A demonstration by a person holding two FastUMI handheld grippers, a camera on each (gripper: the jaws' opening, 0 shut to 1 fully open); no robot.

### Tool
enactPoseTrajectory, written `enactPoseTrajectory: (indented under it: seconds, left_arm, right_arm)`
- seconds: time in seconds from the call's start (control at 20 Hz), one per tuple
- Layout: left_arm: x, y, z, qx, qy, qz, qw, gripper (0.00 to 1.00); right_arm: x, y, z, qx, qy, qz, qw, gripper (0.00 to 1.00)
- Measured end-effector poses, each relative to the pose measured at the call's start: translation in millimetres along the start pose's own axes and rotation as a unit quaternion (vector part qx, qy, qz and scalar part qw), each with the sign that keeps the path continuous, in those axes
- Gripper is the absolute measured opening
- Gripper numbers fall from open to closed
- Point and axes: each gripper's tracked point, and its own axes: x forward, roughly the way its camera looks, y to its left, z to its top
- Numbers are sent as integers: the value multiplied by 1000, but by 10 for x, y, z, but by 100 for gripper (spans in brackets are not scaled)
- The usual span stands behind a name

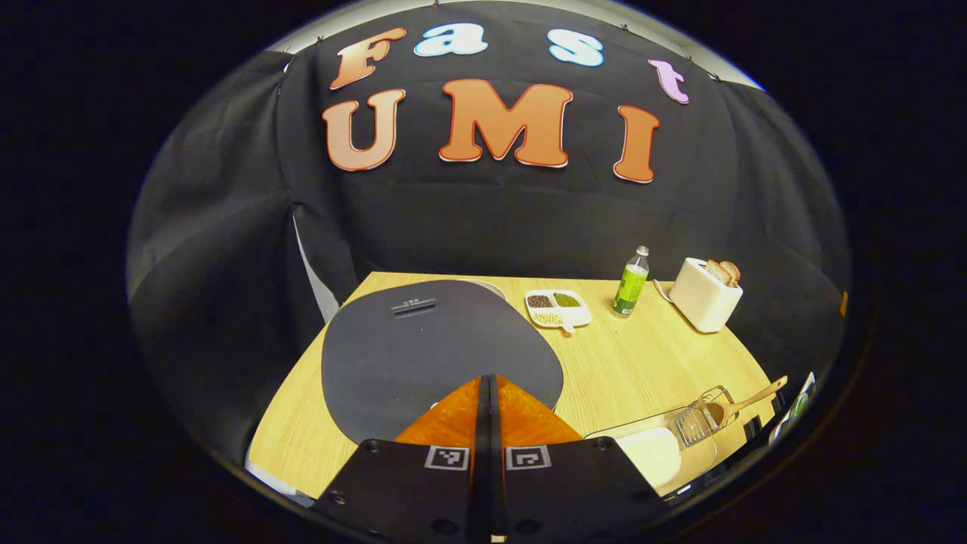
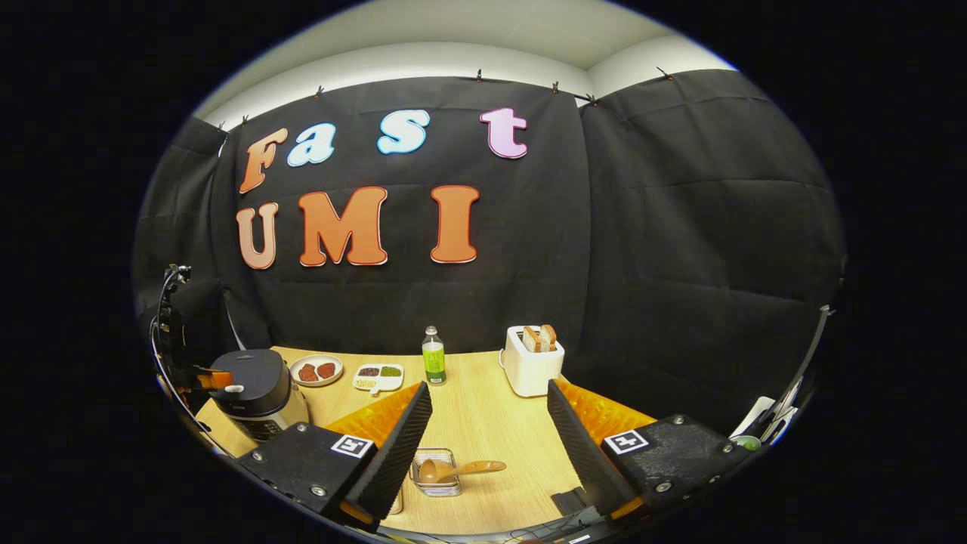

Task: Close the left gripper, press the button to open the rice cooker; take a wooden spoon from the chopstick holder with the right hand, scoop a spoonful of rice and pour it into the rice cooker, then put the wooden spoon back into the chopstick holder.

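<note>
The rice cooker's dark grey lid [image 1: 423, 347] lies closed right under my left gripper [image 1: 487, 379], whose fingers are shut together with nothing between them. In the right gripper view the rice cooker [image 2: 253, 397] stands at the table's left, and the left gripper [image 2: 215, 378] rests at its top edge. The wooden spoon [image 2: 461, 470] lies slanted in the wire chopstick holder [image 2: 437, 477], its bowl in the basket and its handle pointing right. My right gripper [image 2: 489, 389] hangs open above and behind the spoon, holding nothing. Spoon [image 1: 744, 404] and holder [image 1: 699, 423] also appear at the lower right of the left gripper view.
A clear container of white rice [image 1: 650, 453] sits beside the holder. At the back stand a green bottle [image 2: 433, 355], a white toaster [image 2: 531, 361] with bread, a divided dish of beans [image 2: 379, 375] and a small plate [image 2: 317, 370]. Black cloth walls surround the wooden table [image 2: 483, 423].
</note>
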Motion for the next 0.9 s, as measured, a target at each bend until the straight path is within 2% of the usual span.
enactPoseTrajectory:
  seconds: [0.05,0.1,0.15,0.2,0.35,0.4,0.45,0.5,0.7,0.85,0.9]
  left_arm:
    - [15,7,-43,-4,4,-1,1000,0]
    - [31,10,-66,-7,8,-2,1000,4]
    - [41,23,-110,-12,13,-3,1000,0]
    - [63,32,-157,-15,24,-2,1000,4]
    - [60,36,-165,-17,23,-7,1000,4]
    - [69,41,-146,-9,19,-7,1000,7]
    - [91,16,-207,0,29,-7,1000,1]
    - [85,27,-195,5,33,-6,999,4]
    - [96,59,-210,-14,43,-9,999,5]
    - [113,49,-248,-38,82,-28,996,5]
    - [116,49,-254,-32,88,-34,995,9]
  right_arm:
    - [20,-11,-16,0,1,-4,1000,95]
    - [27,-28,-15,0,3,-7,1000,95]
    - [43,-42,-34,1,5,-9,1000,95]
    - [46,-41,-44,2,7,-9,1000,96]
    - [84,-49,-80,8,11,-9,1000,95]
    - [92,-51,-93,9,13,-9,1000,95]
    - [92,-55,-99,9,15,-9,1000,95]
    - [106,-51,-108,11,17,-9,1000,95]
    - [123,-23,-148,16,23,-2,1000,95]
    - [92,16,-160,16,24,6,1000,95]
    - [83,23,-152,15,23,8,1000,95]
